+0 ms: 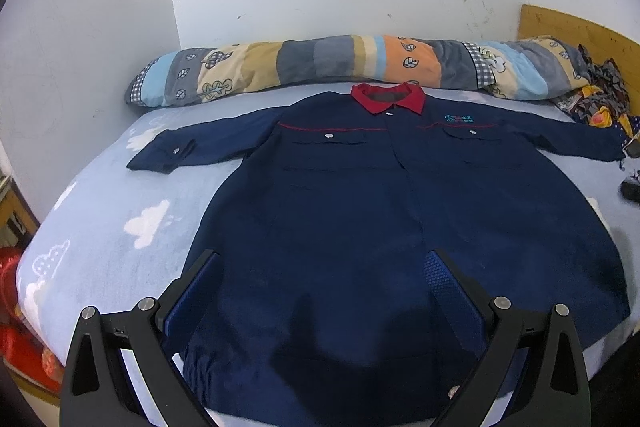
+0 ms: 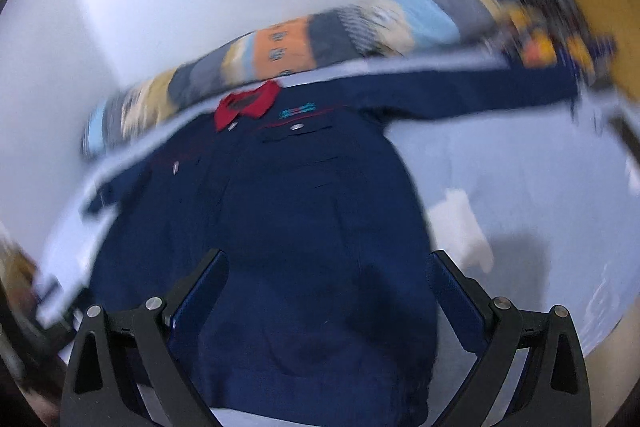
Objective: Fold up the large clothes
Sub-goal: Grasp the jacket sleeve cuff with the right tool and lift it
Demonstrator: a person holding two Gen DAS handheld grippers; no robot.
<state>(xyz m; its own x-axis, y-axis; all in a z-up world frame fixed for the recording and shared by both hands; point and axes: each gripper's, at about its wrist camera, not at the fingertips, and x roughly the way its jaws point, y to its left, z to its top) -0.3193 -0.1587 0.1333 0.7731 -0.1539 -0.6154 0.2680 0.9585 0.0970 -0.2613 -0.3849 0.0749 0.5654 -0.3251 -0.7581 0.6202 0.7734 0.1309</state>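
Observation:
A large navy work jacket (image 1: 360,195) with a red collar (image 1: 387,98) lies flat, front up, on a light blue bed sheet (image 1: 112,211), both sleeves spread out to the sides. My left gripper (image 1: 322,259) hovers open above the jacket's lower hem, nothing between its blue pads (image 1: 448,287). In the right wrist view, which is blurred and tilted, the same jacket (image 2: 288,211) fills the middle, and my right gripper (image 2: 324,259) stands open over its lower right part, holding nothing.
A rolled patchwork quilt (image 1: 320,65) lies along the wall behind the collar. A patterned cloth heap (image 1: 600,99) and a wooden headboard (image 1: 568,27) are at the far right. A dark small object (image 1: 631,190) lies at the sheet's right edge. Something red (image 1: 16,327) sits beside the bed, left.

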